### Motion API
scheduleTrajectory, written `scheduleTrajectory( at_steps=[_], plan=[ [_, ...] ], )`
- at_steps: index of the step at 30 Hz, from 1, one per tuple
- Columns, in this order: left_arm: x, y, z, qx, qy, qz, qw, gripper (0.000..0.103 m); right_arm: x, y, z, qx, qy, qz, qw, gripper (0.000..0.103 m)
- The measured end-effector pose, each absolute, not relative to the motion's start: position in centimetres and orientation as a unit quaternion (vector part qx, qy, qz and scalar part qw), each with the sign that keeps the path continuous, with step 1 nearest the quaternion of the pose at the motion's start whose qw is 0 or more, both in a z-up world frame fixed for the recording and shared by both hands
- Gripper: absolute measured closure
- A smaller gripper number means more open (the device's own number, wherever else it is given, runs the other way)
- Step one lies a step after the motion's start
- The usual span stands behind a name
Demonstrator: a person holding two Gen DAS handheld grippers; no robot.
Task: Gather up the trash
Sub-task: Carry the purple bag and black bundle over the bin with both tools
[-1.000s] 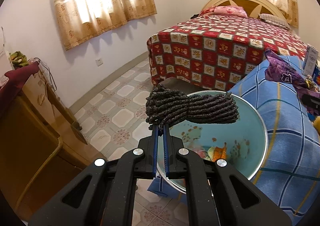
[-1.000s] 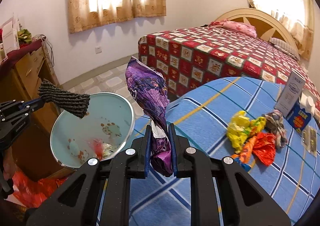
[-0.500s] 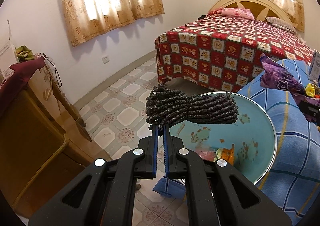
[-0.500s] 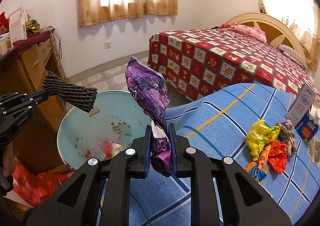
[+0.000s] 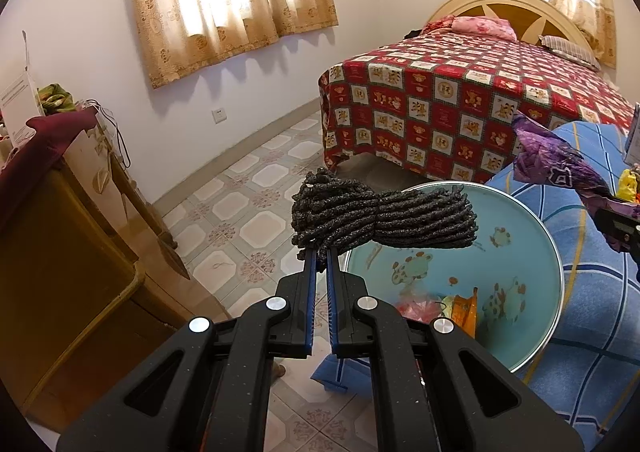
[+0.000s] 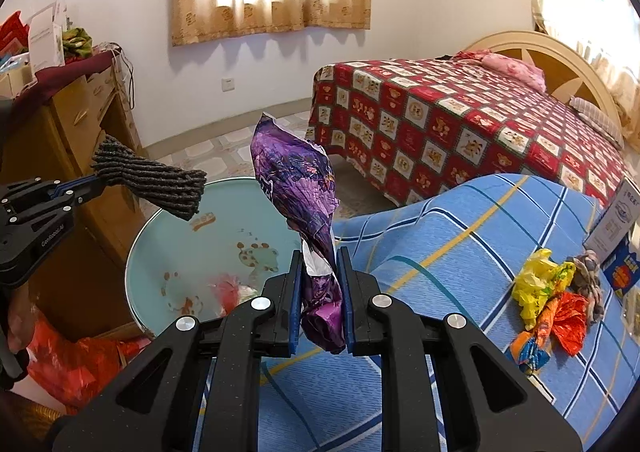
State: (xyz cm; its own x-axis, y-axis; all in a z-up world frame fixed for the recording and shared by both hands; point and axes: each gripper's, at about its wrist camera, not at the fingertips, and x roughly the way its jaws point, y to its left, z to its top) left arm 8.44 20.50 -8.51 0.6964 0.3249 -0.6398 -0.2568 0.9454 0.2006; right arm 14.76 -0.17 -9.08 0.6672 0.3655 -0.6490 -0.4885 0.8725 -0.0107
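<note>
My left gripper [image 5: 319,254] is shut on a dark grey ribbed cloth [image 5: 384,218] and holds it over the near rim of a light blue bin [image 5: 554,252]. The cloth also shows in the right wrist view [image 6: 150,182], above the bin [image 6: 136,252]. My right gripper [image 6: 320,258] is shut on a crumpled purple wrapper [image 6: 296,188] held upright beside the bin's right rim, over the edge of the blue checked cloth [image 6: 440,252]. The wrapper also shows at the right in the left wrist view [image 5: 556,160]. Some wrappers [image 5: 440,304] lie in the bin's bottom.
More trash lies on the blue cloth at the right: a yellow bag [image 6: 536,284], a red and orange wrapper [image 6: 560,320], a grey rag [image 6: 590,272] and small boxes [image 6: 618,220]. A wooden dresser [image 5: 60,232] stands left. A red-quilted bed [image 5: 460,108] is behind. A red bag [image 6: 68,360] lies below left.
Both views have swung to the right. The bin now lies further right under the grey cloth and closer under the purple wrapper. Both grips are unchanged.
</note>
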Motion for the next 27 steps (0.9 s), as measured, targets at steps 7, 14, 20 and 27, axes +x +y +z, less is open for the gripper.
scheduleTrajectory(
  at_steps=[7, 14, 20, 27],
  plan=[
    [8.43, 20.51, -8.70, 0.046, 0.357, 0.160, 0.919, 0.098, 14.75, 0.14, -9.12, -0.096, 0.333, 0.239, 0.907, 0.086],
    [8.40, 20.58, -8.68, 0.046, 0.357, 0.160, 0.919, 0.098, 14.79, 0.22, -9.24, -0.098, 0.334, 0.242, 0.906, 0.086],
    [8.41, 20.61, -8.66, 0.046, 0.356, 0.159, 0.920, 0.098, 14.76, 0.53, -9.31, -0.100, 0.331, 0.244, 0.906, 0.086],
    [8.37, 20.58, -8.76, 0.045, 0.357, 0.158, 0.920, 0.098, 14.76, 0.65, -9.30, -0.101, 0.331, 0.244, 0.906, 0.086]
  ],
)
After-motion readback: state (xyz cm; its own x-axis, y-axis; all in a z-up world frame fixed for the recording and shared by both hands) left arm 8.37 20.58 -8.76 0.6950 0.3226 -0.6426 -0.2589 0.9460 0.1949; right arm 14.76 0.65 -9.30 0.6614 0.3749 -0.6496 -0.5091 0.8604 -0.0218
